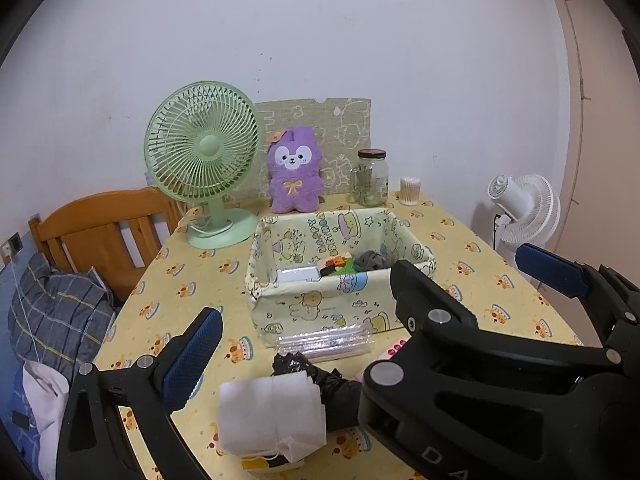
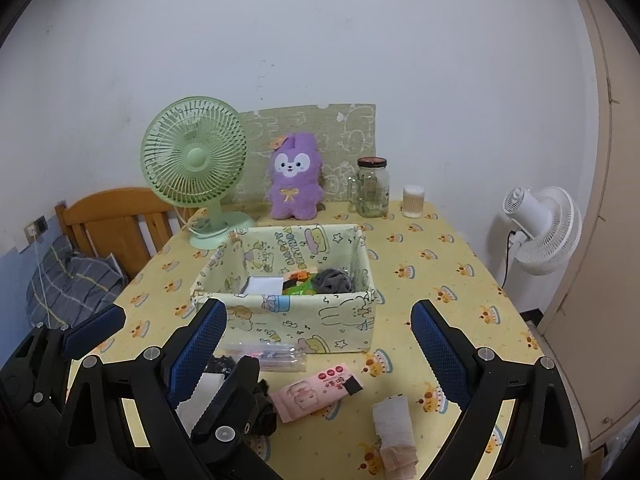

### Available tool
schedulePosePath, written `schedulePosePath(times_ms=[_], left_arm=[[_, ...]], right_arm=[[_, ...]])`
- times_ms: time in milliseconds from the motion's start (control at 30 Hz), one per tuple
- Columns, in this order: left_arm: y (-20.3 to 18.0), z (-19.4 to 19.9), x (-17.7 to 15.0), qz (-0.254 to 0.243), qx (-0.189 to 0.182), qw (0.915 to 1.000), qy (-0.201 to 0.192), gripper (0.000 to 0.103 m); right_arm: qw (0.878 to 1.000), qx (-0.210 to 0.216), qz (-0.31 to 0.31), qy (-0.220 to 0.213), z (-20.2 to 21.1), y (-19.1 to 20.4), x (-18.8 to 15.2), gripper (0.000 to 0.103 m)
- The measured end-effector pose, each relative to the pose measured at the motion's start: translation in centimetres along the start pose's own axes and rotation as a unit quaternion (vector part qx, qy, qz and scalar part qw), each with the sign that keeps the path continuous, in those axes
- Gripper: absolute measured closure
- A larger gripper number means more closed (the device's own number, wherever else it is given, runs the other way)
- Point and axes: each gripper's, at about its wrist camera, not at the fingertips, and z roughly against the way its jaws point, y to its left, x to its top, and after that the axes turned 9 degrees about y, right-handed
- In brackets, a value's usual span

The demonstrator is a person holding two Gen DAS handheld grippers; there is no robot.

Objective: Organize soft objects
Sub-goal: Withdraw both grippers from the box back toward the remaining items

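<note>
Hovering over the near edge of the worktop [image 2: 448, 264], we hold both tools with fingers spread apart and gripping nothing: the left tool [image 1: 320, 360] above a folded white cloth [image 1: 272, 416] and a black bag [image 1: 320, 376], the right tool [image 2: 320, 360] above a pink pouch [image 2: 316, 392] and a paper roll [image 2: 394, 424]. The fabric bin [image 2: 280, 312] sits just beyond, partly filled. We risk the two tools colliding, since they overlap closely, or pinching the tablecloth along with the cloth. The bin's contents are hard to identify, and the clear packet [image 1: 324, 340] is blurry.
</note>
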Motion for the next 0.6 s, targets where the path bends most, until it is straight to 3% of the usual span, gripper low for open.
schedulePosePath(times_ms=[600], left_arm=[[0.2,-2.4,-3.3,-0.001,-0.007,0.9990,0.043,0.000]], right_arm=[[0.999,0.006,-0.007,0.030,-2.4,0.0,-3.3,0.008]])
